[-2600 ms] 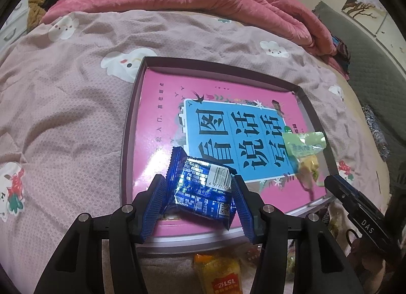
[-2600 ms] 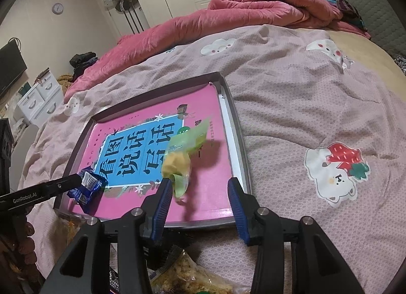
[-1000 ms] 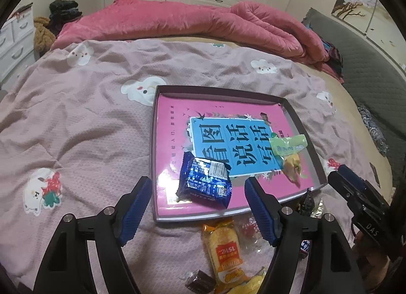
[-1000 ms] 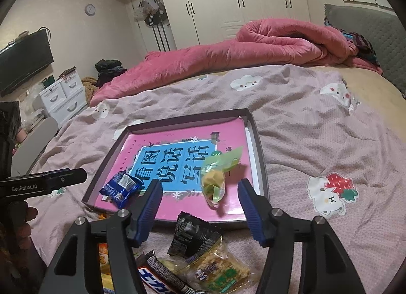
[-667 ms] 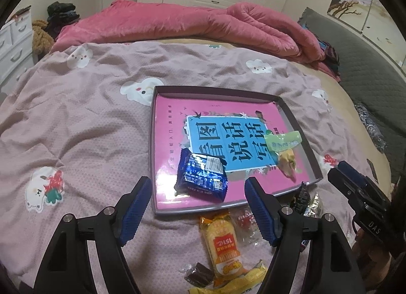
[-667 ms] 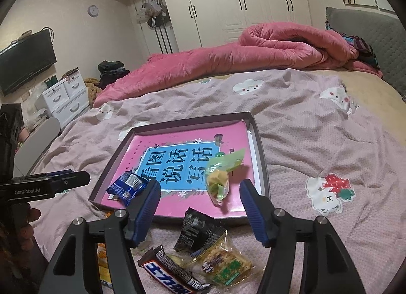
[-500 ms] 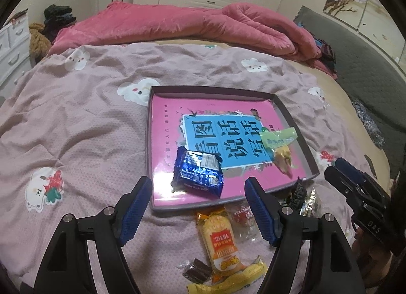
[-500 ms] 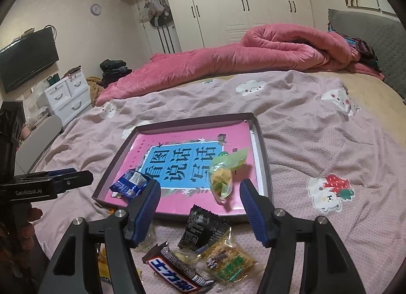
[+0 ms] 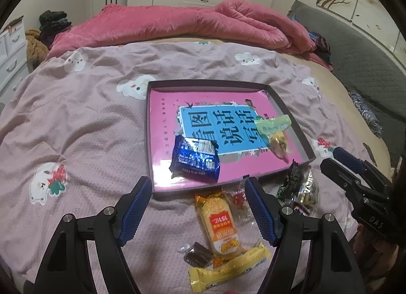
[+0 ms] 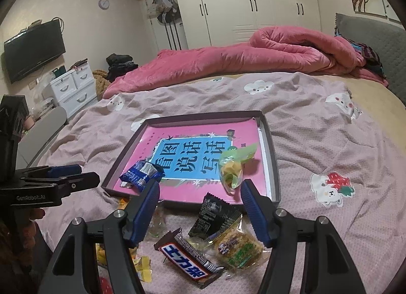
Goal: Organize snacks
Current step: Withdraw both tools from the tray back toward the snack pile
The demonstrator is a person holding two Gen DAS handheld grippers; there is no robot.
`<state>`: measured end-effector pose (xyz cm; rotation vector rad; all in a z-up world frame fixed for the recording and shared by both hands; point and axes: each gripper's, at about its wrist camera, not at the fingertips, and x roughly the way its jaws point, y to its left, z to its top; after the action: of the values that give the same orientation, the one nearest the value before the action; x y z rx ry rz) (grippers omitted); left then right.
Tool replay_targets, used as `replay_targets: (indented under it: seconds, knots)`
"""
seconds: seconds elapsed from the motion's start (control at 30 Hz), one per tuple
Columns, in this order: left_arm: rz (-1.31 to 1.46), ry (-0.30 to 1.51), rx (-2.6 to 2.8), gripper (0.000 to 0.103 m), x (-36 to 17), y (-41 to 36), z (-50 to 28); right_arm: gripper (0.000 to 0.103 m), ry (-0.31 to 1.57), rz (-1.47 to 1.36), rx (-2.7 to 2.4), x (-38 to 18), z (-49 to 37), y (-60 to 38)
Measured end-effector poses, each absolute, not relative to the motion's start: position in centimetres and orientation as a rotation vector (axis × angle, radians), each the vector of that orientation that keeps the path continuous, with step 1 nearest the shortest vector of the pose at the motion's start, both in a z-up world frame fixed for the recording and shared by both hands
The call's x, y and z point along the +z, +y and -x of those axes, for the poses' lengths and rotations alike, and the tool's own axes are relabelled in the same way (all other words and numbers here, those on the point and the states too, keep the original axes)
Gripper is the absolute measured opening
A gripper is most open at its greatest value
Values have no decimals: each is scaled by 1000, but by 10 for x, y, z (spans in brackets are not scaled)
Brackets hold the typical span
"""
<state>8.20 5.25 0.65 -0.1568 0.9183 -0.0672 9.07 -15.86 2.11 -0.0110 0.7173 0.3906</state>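
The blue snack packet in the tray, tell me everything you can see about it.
The blue snack packet is a shiny, crinkled foil wrapper, dark blue with small white print and a silvery-white panel at its far end. It looks sealed and lies flat inside the shallow dark-rimmed tray, at the near left corner, resting on the pink printed floor. Nothing grips it: both tongs are open and hold nothing.
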Motion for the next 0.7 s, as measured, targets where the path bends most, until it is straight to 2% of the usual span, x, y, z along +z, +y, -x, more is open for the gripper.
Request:
replay_targets:
  seconds: [0.7]
  knots:
    - [116,969,-61,77,-9,67,-55,67,758,39,409,16,-70,-155]
